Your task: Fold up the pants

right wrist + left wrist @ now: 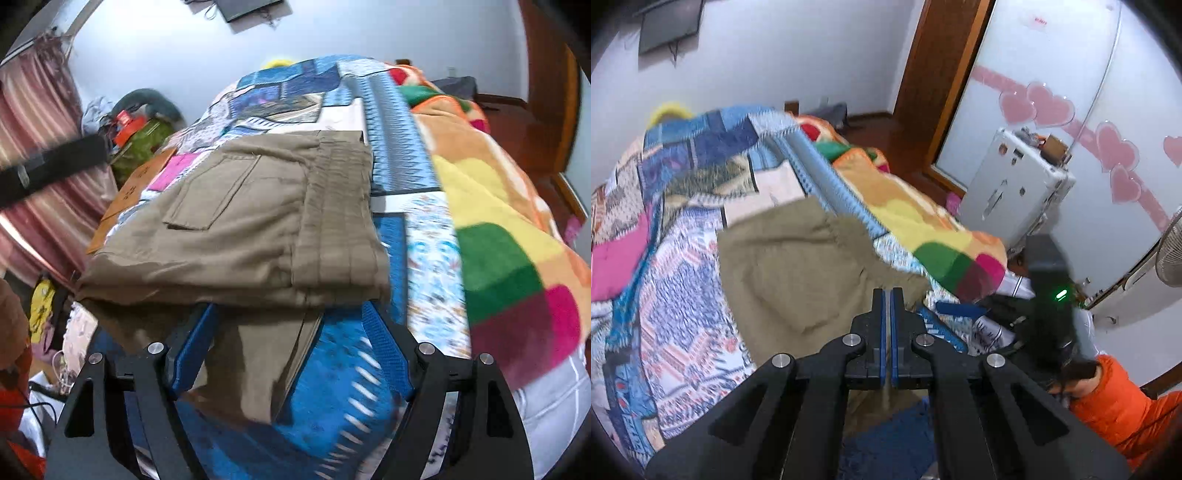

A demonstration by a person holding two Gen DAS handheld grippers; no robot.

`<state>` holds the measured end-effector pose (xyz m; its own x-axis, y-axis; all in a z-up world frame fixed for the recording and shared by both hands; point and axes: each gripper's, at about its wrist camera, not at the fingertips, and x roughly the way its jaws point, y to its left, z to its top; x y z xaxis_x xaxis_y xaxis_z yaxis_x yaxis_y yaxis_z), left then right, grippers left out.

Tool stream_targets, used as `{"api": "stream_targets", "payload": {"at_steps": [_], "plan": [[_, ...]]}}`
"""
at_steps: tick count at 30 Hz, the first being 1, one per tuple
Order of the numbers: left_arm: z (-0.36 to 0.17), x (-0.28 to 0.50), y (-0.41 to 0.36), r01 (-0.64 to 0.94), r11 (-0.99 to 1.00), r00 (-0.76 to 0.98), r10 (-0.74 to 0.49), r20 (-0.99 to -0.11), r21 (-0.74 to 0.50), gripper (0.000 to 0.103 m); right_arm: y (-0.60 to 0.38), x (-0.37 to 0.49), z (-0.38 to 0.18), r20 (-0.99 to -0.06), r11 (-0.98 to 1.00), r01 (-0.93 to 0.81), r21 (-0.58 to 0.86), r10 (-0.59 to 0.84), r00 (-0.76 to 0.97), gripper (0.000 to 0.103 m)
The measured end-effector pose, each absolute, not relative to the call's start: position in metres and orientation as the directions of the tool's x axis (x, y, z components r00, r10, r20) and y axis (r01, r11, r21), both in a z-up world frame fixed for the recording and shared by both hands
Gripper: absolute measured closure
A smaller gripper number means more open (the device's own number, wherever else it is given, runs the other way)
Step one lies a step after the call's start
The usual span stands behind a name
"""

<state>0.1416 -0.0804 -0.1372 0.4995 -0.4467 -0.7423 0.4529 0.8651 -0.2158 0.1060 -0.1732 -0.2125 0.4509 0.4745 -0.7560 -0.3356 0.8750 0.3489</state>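
Khaki pants (pixel 258 218) lie folded on the patchwork quilt (pixel 428 258) of the bed, a bright fleece blanket (pixel 509 229) alongside. Left gripper (pixel 887 295) jaws together, seemingly empty; right gripper (pixel 291 325) jaws apart at the pants' near edge.

Folded khaki pants (pixel 258 221) lay on a patchwork bedspread (pixel 391 162); the right gripper (pixel 291 321) stood wide open at their near edge.

Folded pants (pixel 258 221) cover mid-bed. Bare quilt (pixel 391 166) free toward bed's far edge. Rolled fleece blanket (pixel 498 229) blocks right edge; white appliance (pixel 1015 184) stands beyond it.
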Motion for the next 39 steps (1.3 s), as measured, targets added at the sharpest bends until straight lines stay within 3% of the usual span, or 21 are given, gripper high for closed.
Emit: {"api": "stream_targets", "payload": {"at_steps": [6,9,11,13,24,27,32,39], "plan": [[-0.143,0.159,-0.064,0.384,0.907,0.529,-0.369,-0.765,-0.172,0.095,-0.197,0.098,-0.21,-0.768,0.903,-0.291,0.316,0.423,0.48,0.025],[-0.147,0.18,-0.05,0.337,0.934,0.551,-0.297,-0.78,-0.118,0.076,-0.207,0.097,-0.204,-0.759,0.91,-0.27,0.316,0.413,0.504,0.025],[-0.153,0.2,-0.041,0.307,0.949,0.563,-0.245,-0.79,-0.075,0.054,-0.21,0.097,-0.201,-0.75,0.912,-0.263,0.315,0.409,0.521,0.025],[-0.16,0.218,-0.033,0.287,0.957,0.564,-0.204,-0.8,-0.041,0.046,-0.213,0.099,-0.195,-0.735,0.913,-0.255,0.319,0.408,0.541,0.025],[-0.218,0.341,-0.036,0.291,0.956,0.436,-0.092,-0.895,0.043,0.037,-0.201,0.138,-0.195,-0.706,0.899,-0.244,0.364,0.437,0.558,0.025],[-0.239,0.364,-0.047,0.322,0.945,0.387,-0.079,-0.919,0.054,0.025,-0.193,0.149,-0.203,-0.719,0.897,-0.242,0.369,0.441,0.537,0.025],[-0.276,0.371,-0.056,0.381,0.908,0.393,0.011,-0.919,0.173,0.003,-0.186,0.156,-0.212,-0.743,0.906,-0.242,0.347,0.424,0.518,0.025],[-0.268,0.354,-0.02,0.305,0.933,0.444,0.036,-0.895,0.189,0.002,-0.189,0.158,-0.208,-0.749,0.913,-0.228,0.337,0.407,0.523,0.025]]}}
